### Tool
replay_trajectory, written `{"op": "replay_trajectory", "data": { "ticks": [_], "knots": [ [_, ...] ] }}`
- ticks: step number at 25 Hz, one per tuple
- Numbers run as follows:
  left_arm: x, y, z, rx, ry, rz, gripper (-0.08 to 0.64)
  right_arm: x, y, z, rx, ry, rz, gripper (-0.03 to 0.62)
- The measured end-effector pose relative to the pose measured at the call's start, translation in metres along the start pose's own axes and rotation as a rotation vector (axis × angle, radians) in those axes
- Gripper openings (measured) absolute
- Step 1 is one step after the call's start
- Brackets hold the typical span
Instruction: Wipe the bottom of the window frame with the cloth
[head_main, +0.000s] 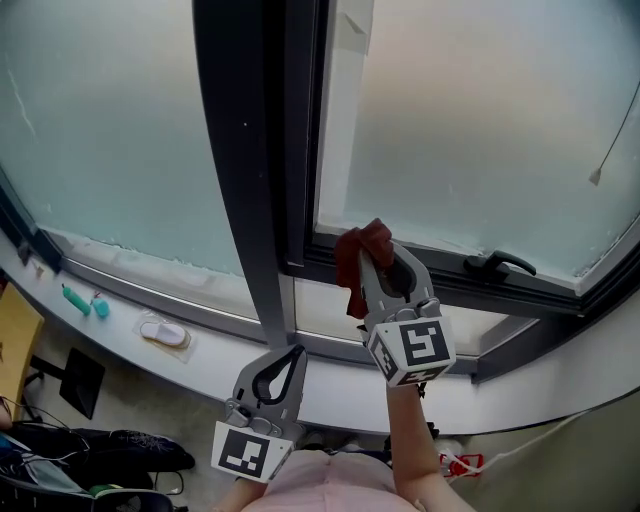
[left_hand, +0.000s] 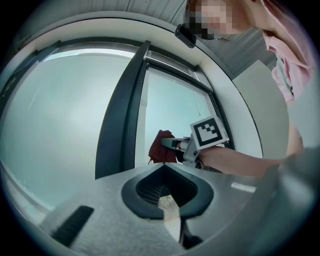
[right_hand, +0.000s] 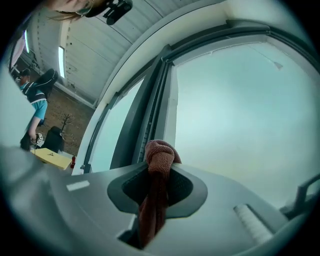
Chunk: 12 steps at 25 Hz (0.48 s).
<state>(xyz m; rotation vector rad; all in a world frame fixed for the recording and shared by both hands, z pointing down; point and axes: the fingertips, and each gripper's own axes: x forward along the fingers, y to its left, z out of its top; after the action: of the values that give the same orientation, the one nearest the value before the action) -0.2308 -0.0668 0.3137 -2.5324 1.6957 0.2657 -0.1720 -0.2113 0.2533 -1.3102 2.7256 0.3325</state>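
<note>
Dark red cloth is bunched up at the lower left corner of the window frame, right where the bottom rail meets the dark upright; whether it is actually pressing on the rail can't be told. Your right gripper has it, jaws clamped on the cloth, a knot of it poking past the tips and the rest trailing back between them. Along the same rail to the right sits the black handle. Your left gripper hangs lower, by the sill, its 2 jaws tip to tip with nothing in them.
</note>
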Motion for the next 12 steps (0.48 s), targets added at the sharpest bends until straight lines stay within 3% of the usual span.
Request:
{"op": "replay_trajectory", "data": {
  "ticks": [5, 8, 12],
  "knots": [
    [-0.009, 0.013, 0.002, 0.016, 0.004, 0.065, -0.002, 0.055, 0.006, -0.015, 0.032, 0.063, 0.053, 0.067],
    [-0.018, 0.021, -0.011, 0.063, 0.075, 0.085, -0.002, 0.078, 0.011, -0.033, 0.056, 0.117, 0.066, 0.067],
    [-0.018, 0.028, 0.0, 0.062, 0.034, 0.124, -0.002, 0.096, 0.018, -0.062, 0.053, 0.223, 0.086, 0.067]
  ]
}}
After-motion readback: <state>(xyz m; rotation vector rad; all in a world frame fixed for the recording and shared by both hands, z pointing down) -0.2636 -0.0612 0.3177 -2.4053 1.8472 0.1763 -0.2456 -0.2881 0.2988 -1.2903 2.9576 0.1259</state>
